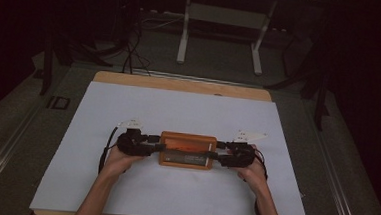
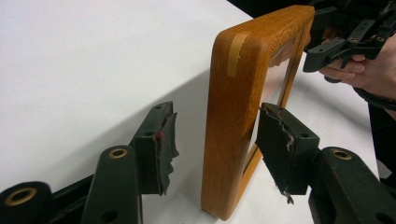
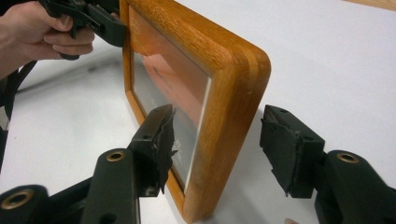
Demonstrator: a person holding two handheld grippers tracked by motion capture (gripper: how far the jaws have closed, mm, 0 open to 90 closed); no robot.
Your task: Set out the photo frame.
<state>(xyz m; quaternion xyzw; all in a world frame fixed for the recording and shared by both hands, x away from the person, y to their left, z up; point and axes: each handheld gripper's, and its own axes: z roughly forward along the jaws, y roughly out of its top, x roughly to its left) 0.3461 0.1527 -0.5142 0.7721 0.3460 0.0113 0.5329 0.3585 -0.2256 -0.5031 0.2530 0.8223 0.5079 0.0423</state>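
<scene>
Your wooden picture frame [image 1: 187, 150] stands on edge on the white table [image 1: 128, 113], near the middle toward its front edge. Your left gripper [image 2: 212, 135] and right gripper [image 3: 217, 140] each straddle one end of it, jaws spread apart and not clamping the wood.

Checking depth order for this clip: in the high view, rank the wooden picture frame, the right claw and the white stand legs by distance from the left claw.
1. Wooden picture frame, just right of the left claw.
2. Right claw, at the frame's other end.
3. White stand legs, on the floor beyond the table.
</scene>
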